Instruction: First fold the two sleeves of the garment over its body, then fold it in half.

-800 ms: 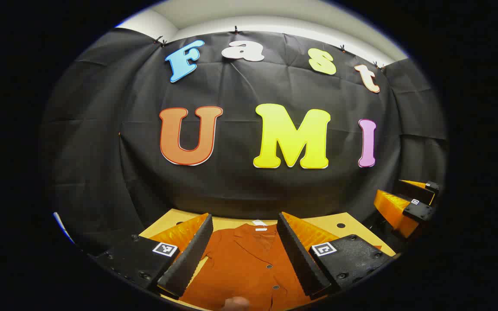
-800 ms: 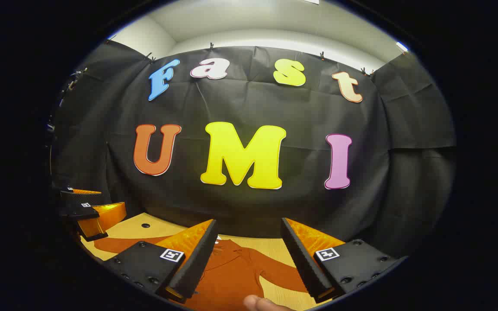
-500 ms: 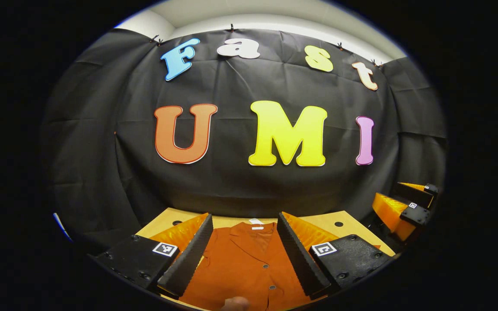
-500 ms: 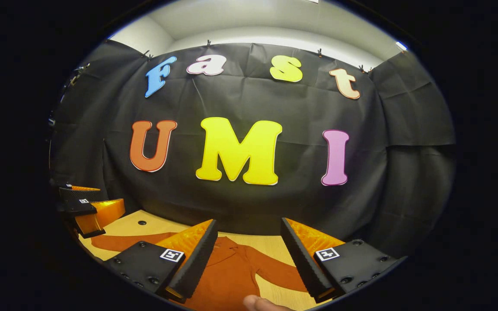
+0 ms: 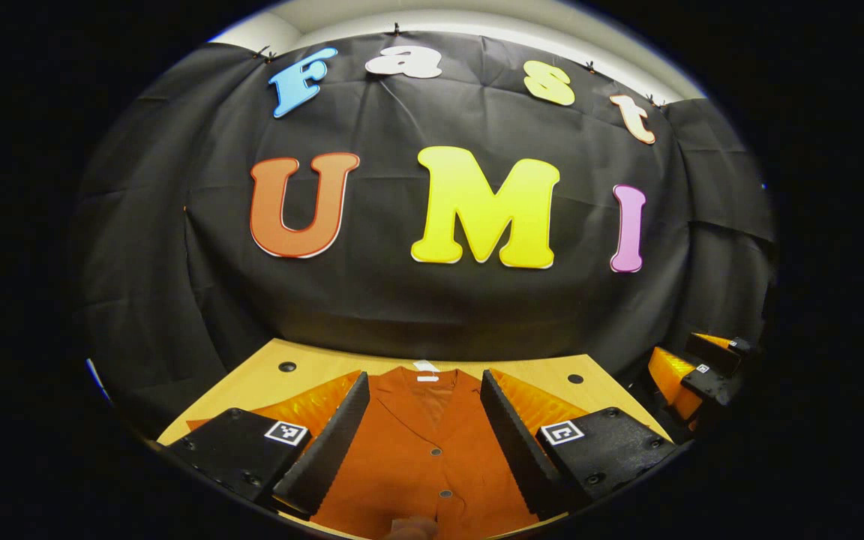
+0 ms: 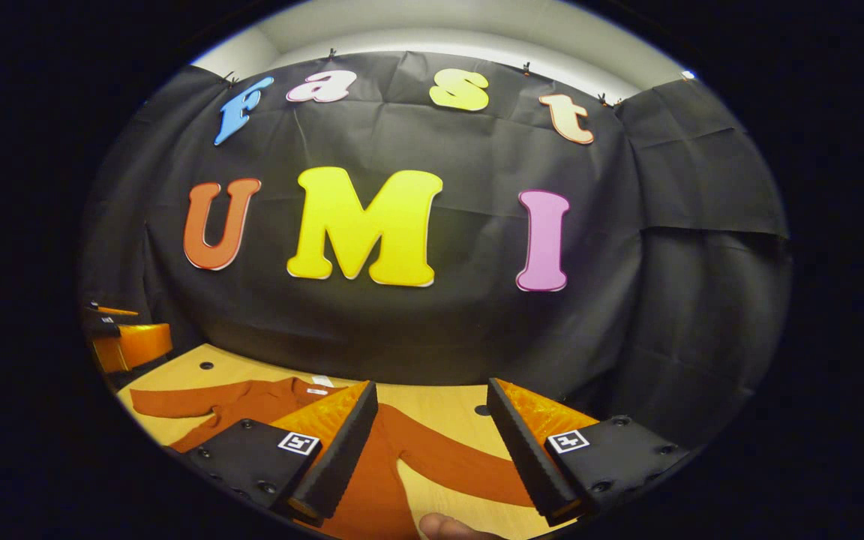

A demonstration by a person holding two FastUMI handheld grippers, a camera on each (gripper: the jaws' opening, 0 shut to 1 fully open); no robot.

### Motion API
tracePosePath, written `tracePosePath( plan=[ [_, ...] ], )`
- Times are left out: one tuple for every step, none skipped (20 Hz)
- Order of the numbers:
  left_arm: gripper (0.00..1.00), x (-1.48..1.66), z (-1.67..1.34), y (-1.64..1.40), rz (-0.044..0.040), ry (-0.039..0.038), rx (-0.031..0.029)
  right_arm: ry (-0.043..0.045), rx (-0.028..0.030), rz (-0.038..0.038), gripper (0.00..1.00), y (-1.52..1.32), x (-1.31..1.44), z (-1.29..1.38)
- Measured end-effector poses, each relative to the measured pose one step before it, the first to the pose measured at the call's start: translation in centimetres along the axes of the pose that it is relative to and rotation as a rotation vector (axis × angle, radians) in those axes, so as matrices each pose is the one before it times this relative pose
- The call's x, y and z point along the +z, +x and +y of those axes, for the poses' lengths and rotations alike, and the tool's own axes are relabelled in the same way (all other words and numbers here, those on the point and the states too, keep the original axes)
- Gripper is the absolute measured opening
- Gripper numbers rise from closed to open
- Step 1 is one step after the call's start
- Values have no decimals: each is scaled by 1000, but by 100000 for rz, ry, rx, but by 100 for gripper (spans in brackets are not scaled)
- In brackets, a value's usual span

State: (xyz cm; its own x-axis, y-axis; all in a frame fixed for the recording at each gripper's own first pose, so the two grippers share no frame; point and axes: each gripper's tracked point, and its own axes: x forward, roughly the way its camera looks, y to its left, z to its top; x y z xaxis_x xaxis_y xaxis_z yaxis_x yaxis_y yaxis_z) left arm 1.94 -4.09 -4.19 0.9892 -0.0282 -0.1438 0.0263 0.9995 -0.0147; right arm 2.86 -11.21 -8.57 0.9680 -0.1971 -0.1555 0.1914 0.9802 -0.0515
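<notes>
The left hand-held gripper [image 5: 424,427] hangs above the bench [image 5: 312,365] with its fingers spread wide — nothing is held between them, and they touch nothing. Through the gap shows the rust-orange garment [image 5: 421,450], lying flat on the bench with its collar toward the booth's wall and its buttons running down the middle. The right hand-held gripper [image 6: 432,442] is likewise wide open and holds nothing; it hovers over the garment's right side, where one sleeve [image 6: 447,461] stretches out across the wood between its fingers. The other sleeve [image 6: 177,401] lies spread toward the far side of the bench — both sleeves are unfolded. A fingertip [image 6: 443,526] shows at the bottom edge of the right gripper view.
</notes>
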Motion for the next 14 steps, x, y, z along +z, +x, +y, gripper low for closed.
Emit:
tracePosePath(
  plan=[
    [100,-719,-378,181,2363,-195,785,-487,-1912,4076,94,994,-1712,-1095],
    [97,-444,-273,261,1767,-67,1108,829,-1843,3909,93,1124,-1641,-1010],
    [97,-382,-296,162,1515,329,1011,2193,-1263,3631,94,963,-1579,-1172],
    [97,-416,-306,31,1221,450,1362,2411,-1125,3657,94,1070,-1724,-1108],
    [97,-351,-298,81,1513,369,1451,2075,-886,3453,94,1144,-1611,-1344],
    [97,-490,-349,-45,1422,339,1288,1306,-1649,3971,94,1296,-1870,-1476],
    [97,-374,-426,-109,1162,496,940,530,-1500,4299,94,1443,-2049,-1545],
    [97,-280,-454,-183,898,1041,931,-37,-2121,3774,94,1364,-1671,-1453],
    [97,-269,-372,-118,770,981,1172,-35,-2224,3237,94,1253,-1514,-1468],
    [97,-188,-502,-192,157,611,449,360,-2882,3179,95,1377,-1665,-1732],
    [97,-208,-622,-99,608,609,162,-464,-3992,3797,94,1273,-1532,-1838],
    [97,-378,-347,-120,1136,623,979,302,-2838,5220,93,1538,-1709,-1262],
    [97,-324,-318,-170,1467,509,865,2139,-1473,5070,94,1379,-1500,-1010],
    [97,-170,-335,-188,640,522,-43,2045,-2348,4709,94,1440,-1056,-880]
  ],
)
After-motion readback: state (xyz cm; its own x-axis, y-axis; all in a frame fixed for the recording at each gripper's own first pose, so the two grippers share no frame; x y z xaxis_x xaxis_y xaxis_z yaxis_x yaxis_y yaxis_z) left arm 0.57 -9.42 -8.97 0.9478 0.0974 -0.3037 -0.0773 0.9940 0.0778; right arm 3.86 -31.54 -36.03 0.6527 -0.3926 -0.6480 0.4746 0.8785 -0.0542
